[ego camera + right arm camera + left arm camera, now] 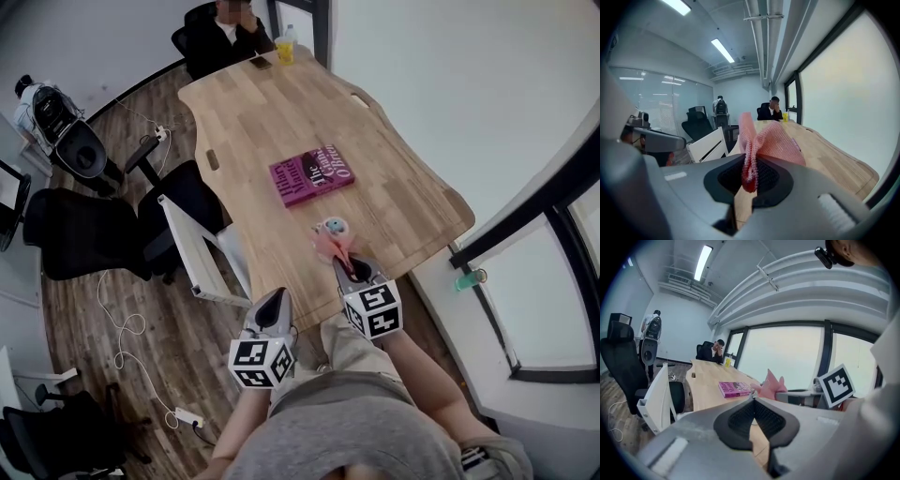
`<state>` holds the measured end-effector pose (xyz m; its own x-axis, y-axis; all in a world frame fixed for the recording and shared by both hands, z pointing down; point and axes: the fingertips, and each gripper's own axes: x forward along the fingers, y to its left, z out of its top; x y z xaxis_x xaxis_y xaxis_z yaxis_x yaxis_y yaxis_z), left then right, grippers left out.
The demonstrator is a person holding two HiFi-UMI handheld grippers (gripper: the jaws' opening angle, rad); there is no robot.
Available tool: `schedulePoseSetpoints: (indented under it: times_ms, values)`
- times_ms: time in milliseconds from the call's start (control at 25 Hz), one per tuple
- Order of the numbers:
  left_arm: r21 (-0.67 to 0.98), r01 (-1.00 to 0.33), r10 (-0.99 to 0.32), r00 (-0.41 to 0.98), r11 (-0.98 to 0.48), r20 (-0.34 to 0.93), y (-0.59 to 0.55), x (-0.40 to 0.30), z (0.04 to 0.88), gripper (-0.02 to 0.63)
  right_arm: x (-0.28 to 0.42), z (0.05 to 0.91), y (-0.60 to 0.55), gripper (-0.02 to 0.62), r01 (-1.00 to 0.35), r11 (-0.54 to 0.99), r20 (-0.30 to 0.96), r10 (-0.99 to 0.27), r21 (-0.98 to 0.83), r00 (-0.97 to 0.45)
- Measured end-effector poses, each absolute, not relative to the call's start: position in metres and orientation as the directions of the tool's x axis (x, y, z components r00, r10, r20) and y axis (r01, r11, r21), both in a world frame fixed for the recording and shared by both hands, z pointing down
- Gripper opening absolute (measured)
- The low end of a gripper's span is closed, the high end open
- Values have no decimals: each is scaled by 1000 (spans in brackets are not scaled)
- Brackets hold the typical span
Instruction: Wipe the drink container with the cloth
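My right gripper (343, 262) is shut on a pink mesh cloth (332, 245), held above the near end of the wooden table (272, 112). In the right gripper view the cloth (769, 139) stands up out of the closed jaws (750, 174). Just beyond the cloth in the head view sits a small container with a light blue top (333, 225). My left gripper (276, 298) is lower and to the left, over the table's near edge, with its jaws shut on nothing (753, 400). From the left gripper view the cloth (773, 383) shows to the right.
A magenta book (311, 175) lies mid-table. A yellow drink bottle (285, 47) and a phone (261, 63) stand at the far end, where a person (225, 33) sits. A white chair (192, 248) and black office chairs (84, 234) line the left side. Windows run along the right.
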<state>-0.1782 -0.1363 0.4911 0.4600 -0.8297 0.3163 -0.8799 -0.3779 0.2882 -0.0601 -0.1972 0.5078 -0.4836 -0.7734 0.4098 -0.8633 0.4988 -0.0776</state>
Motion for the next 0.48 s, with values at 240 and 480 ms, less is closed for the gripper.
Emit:
schedulePoseSetpoints:
  times_ms: [240,480]
  values:
    - [292,-882,-829,455,-370,325,-156,-176,498,2,-60,528,-209,28,-863,495,440,-755,-103,-486]
    - [294,-884,-827,451,-362,336,-168,-178,501,2,-62,541,-215,28,-858,499,466,-735,-120,-492]
